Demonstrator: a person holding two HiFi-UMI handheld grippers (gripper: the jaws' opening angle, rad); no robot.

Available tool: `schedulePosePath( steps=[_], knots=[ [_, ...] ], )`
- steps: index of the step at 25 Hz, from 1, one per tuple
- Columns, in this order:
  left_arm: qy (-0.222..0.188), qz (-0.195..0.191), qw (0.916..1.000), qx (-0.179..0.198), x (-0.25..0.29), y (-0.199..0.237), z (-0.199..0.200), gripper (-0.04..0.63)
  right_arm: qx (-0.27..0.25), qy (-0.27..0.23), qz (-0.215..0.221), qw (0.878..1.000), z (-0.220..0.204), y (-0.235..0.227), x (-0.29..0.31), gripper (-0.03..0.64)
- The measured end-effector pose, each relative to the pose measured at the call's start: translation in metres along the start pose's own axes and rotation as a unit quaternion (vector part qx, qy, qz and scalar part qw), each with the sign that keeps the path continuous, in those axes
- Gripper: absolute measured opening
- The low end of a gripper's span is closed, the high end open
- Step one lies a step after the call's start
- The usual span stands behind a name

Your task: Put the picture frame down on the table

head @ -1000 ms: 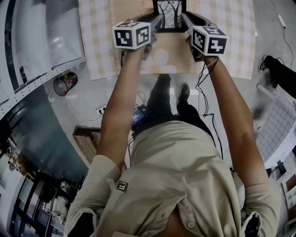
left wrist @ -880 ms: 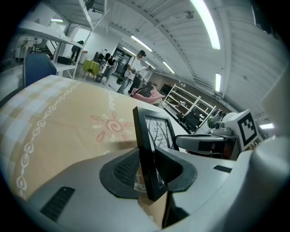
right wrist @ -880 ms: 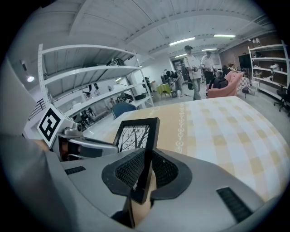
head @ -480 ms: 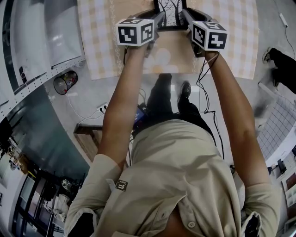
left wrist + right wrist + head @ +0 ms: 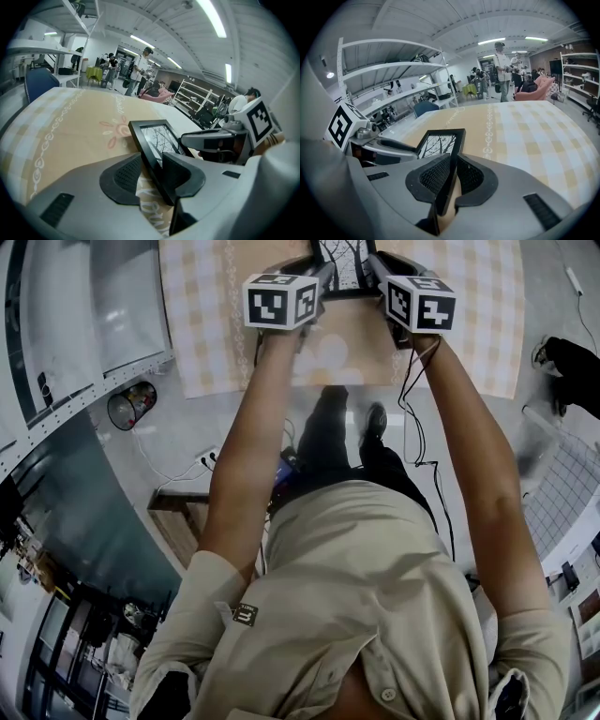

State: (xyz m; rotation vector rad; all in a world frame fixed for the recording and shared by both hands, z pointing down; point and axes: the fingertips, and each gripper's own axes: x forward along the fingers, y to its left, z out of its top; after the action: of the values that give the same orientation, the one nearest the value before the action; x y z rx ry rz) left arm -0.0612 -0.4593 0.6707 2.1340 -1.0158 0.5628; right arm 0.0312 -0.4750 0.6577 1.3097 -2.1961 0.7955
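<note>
Though plain elsewhere, picture frame (image 5: 345,268) half off-view overhead.

blk picture frame (image 5: 440,143), yellow-wht check tablecloth (image 5: 534,136)

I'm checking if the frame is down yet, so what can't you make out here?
Head view: the top edge cuts off the picture frame.
Left gripper view: the left gripper, jaws just opening, hides the frame's bottom edge.
Right gripper view: the right gripper hides whether the frame touches the tablecloth.
</note>
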Motion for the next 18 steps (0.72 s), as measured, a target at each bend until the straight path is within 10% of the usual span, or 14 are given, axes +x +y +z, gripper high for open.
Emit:
schedulePosePath(
  steps=[18],
  knots=[
    [-0.046, 0.007, 0.9986, 0.025, -0.033, -0.015, 0.037, 0.124, -0.023, -0.02, 0.001, 1.0, 0.03, 0.01, -0.022, 0.049]
  ],
)
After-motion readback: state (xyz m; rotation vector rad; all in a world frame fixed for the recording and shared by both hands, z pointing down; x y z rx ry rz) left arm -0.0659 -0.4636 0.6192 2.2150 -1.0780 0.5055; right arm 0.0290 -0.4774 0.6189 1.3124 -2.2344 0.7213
